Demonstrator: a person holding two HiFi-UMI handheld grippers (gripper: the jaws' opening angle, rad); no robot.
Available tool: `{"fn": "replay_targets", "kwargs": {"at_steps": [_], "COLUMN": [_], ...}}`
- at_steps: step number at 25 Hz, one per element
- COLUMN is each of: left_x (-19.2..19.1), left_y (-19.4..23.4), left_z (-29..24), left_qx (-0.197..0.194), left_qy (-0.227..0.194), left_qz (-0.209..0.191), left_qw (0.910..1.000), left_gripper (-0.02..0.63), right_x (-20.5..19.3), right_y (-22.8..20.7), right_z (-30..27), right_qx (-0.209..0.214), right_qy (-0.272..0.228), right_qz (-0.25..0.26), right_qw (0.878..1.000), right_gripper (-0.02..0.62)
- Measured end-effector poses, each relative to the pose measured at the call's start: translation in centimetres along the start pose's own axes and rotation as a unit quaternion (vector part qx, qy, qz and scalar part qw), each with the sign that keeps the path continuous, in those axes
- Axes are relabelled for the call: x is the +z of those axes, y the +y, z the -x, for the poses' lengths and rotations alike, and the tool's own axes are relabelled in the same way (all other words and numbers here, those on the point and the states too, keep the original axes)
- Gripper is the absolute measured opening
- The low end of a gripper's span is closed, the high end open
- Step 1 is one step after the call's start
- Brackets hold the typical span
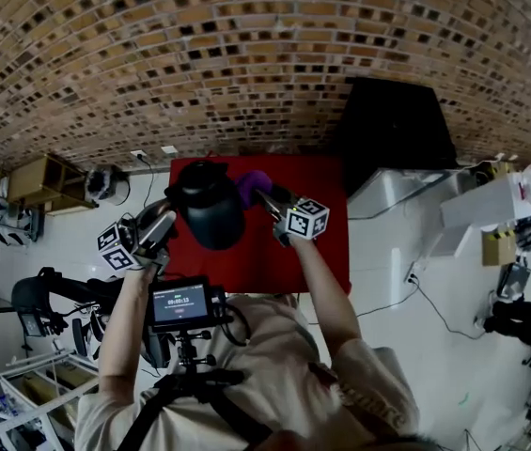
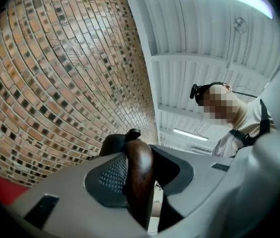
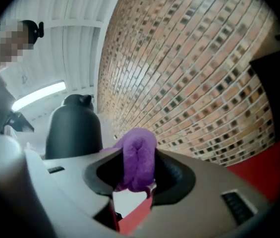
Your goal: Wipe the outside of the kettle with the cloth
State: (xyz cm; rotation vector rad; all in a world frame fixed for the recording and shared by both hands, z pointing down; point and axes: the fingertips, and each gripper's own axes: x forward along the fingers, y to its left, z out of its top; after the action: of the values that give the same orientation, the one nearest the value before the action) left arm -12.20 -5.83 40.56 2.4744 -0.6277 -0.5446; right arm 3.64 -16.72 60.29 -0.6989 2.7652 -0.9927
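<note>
Clamping the purple cloth, your right gripper has the black kettle ahead and to its left. The kettle is upright and near; contact is unclear. Your left gripper is clenched on the kettle's wooden handle, over the red table. Right is the wiping hand: likely sweep left onto the kettle wall.
</note>
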Motion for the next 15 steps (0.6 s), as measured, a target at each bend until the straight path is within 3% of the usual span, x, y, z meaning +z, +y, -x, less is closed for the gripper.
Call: {"fn": "replay_targets", "kwargs": {"at_steps": [3, 8, 12, 15], "left_x": [1.1, 1.5, 0.5, 0.1], "left_y": [0.4, 0.6, 0.5, 0.1], "left_z": [0.0, -0.3, -1.2, -1.0], "left_qx": [0.014, 0.004, -0.003, -0.005], "left_qy": [-0.010, -0.015, -0.006, -0.002], "left_qz": [-0.012, 0.000, 0.010, 0.010], "left_qw": [0.9998, 0.9999, 0.9999, 0.9999], "left_gripper": [0.124, 0.124, 0.124, 0.124], "right_x": [-4.6, -13.1, -13.5, -12.1], "right_y": [-0.3, 8.7, 12.4, 12.7], "right_z": [5.2, 1.1, -3.0, -1.7], "right_qx": [-0.032, 0.069, 0.121, 0.131], "right_qy": [0.021, 0.093, 0.081, 0.072], "right_qz": [-0.001, 0.039, 0.044, 0.050], "right_qw": [0.999, 0.992, 0.988, 0.988], "right_gripper": [0.170, 0.172, 0.170, 0.170]}}
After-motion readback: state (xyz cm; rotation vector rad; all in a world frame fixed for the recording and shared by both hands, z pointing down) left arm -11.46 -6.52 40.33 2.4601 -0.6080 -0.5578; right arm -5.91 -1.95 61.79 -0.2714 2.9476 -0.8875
